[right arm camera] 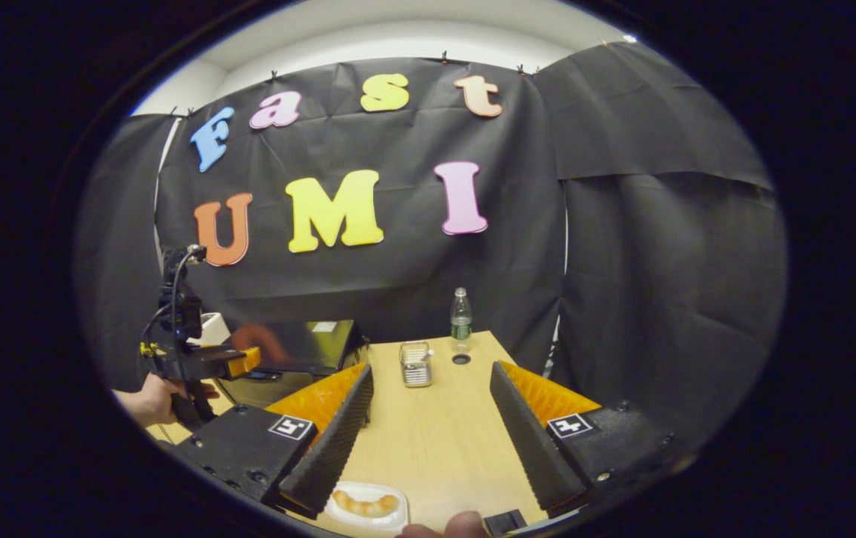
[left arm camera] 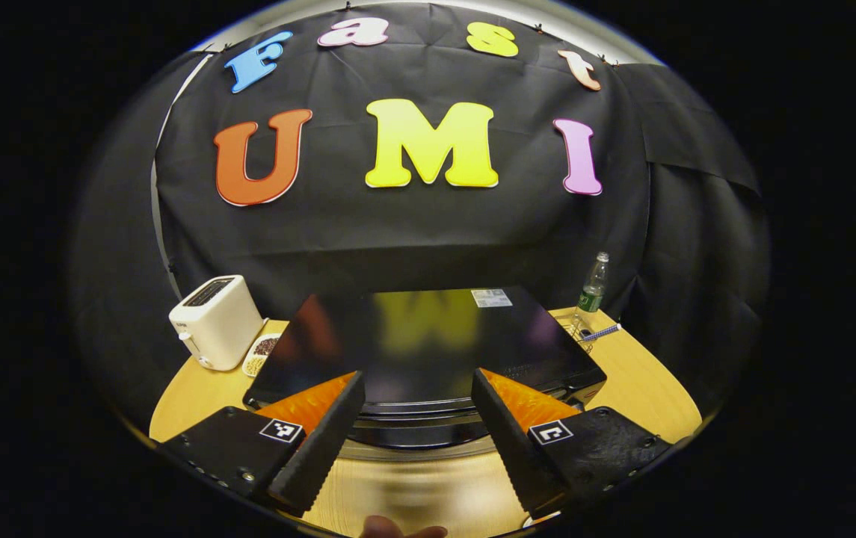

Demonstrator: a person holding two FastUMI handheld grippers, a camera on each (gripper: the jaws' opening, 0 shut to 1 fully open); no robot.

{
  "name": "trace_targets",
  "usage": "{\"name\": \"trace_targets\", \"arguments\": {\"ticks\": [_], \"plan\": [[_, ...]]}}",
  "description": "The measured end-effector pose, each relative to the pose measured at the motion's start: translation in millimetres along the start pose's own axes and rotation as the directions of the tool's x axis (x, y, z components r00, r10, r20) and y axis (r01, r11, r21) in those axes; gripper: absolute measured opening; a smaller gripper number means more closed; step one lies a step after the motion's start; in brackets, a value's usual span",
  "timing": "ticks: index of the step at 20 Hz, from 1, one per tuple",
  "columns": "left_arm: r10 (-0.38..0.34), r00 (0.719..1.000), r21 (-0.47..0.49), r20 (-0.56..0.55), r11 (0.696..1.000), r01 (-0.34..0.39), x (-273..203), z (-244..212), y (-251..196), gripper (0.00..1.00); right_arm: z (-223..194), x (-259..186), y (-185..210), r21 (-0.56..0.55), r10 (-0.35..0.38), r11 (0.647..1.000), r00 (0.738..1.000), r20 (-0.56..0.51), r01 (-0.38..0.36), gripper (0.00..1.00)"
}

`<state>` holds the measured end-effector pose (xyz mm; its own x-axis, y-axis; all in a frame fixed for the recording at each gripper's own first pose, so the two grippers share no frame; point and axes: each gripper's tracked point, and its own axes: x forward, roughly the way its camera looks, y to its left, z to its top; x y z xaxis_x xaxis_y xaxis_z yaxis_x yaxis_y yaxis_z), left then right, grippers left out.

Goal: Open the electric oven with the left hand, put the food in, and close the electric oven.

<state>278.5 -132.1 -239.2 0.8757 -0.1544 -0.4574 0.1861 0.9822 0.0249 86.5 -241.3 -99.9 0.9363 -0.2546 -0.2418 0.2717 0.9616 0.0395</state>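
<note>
Left hand-held gripper [left arm camera: 416,418] spread apart above closed electric oven [left arm camera: 420,347]; right hand-held gripper [right arm camera: 428,418] likewise apart over plated bread [right arm camera: 365,504] on worktop [right arm camera: 435,426]

Your work surface is a light wooden table [right arm camera: 435,433] set against the black cloth wall. On it you have the black electric oven [left arm camera: 428,344] with a glossy top, and at the far left a white toaster [left arm camera: 217,321] with a small dish of something dark [left arm camera: 262,353] just beside it. Near the far right corner stand a clear plastic bottle with a green label [right arm camera: 460,320] and, close by, a small metal wire basket [right arm camera: 416,364]. At your near edge lies a white tray of browned food [right arm camera: 366,505].
</note>
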Motion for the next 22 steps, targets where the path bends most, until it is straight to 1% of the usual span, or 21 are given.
{"name": "trace_targets", "arguments": {"ticks": [1, 2, 3, 6, 8, 9, 10, 11, 12, 14, 15, 16, 19, 20, 21, 22], "plan": [[-0.004, 1.0, -0.013, -0.024, 1.0, 0.004, 4, -8, 0, 0.95, 0, 1, -1, 0.005, -0.008, 1.0, 1.0, -0.005, 0.008, 1.0], [-0.002, 0.999, -0.016, -0.038, 1.0, 0.002, 5, -15, 2, 0.94, -3, 1, 0, 0.01, -0.015, 1.0, 1.0, -0.013, 0.015, 0.96], [-0.003, 1.0, 0.006, -0.021, 1.0, 0.003, 5, -9, 2, 0.95, -3, 1, 2, 0.018, -0.018, 1.0, 1.0, -0.014, 0.018, 1.0], [0.006, 0.999, 0.049, -0.048, 0.999, -0.004, 4, -17, 2, 0.97, 1, -6, 6, 0.018, -0.038, 0.999, 0.999, 0.0, 0.038, 0.97], [-0.004, 0.997, 0.026, -0.078, 1.0, 0.007, 2, -26, -1, 0.97, 1, -12, 10, 0.026, -0.05, 0.998, 0.999, 0.006, 0.05, 0.96], [-0.011, 0.998, 0.034, -0.063, 0.999, 0.013, 0, -22, -2, 0.87, 0, -15, 12, 0.031, -0.054, 0.998, 0.999, 0.005, 0.054, 0.96], [-0.017, 0.997, 0.038, -0.08, 0.999, 0.02, -3, -25, -2, 0.97, -2, -19, 15, 0.032, -0.058, 0.998, 0.998, 0.003, 0.058, 0.96], [-0.021, 0.997, 0.037, -0.075, 0.999, 0.024, -6, -23, -2, 0.97, -2, -22, 18, 0.032, -0.061, 0.998, 0.998, 0.002, 0.061, 0.96], [-0.024, 0.995, 0.034, -0.097, 0.999, 0.027, -9, -30, 0, 0.98, -1, -27, 20, 0.031, -0.064, 0.997, 0.998, 0.008, 0.064, 0.96], [-0.033, 0.993, 0.043, -0.111, 0.998, 0.038, -21, -36, -3, 0.98, 2, -36, 24, 0.025, -0.073, 0.997, 0.997, 0.02, 0.072, 1.0], [-0.041, 0.992, 0.045, -0.116, 0.998, 0.046, -29, -40, -3, 0.98, 2, -40, 27, 0.021, -0.075, 0.997, 0.997, 0.022, 0.074, 0.96], [-0.049, 0.991, 0.037, -0.121, 0.998, 0.054, -36, -46, -4, 0.98, 1, -46, 30, 0.017, -0.076, 0.997, 0.997, 0.025, 0.076, 1.0], [-0.067, 0.984, -0.024, -0.165, 0.998, 0.064, -51, -66, -6, 0.98, -4, -59, 33, -0.005, -0.091, 0.996, 0.996, 0.023, 0.091, 0.96], [-0.067, 0.981, -0.039, -0.182, 0.997, 0.061, -54, -75, -4, 0.98, -6, -64, 33, -0.005, -0.096, 0.995, 0.995, 0.021, 0.096, 1.0], [-0.064, 0.975, -0.054, -0.215, 0.997, 0.053, -54, -88, -1, 0.98, -6, -68, 33, -0.003, -0.102, 0.995, 0.995, 0.02, 0.102, 0.99], [-0.064, 0.968, -0.069, -0.242, 0.996, 0.048, -56, -100, 2, 0.98, -9, -72, 33, -0.004, -0.107, 0.994, 0.994, 0.017, 0.107, 1.0]]}}
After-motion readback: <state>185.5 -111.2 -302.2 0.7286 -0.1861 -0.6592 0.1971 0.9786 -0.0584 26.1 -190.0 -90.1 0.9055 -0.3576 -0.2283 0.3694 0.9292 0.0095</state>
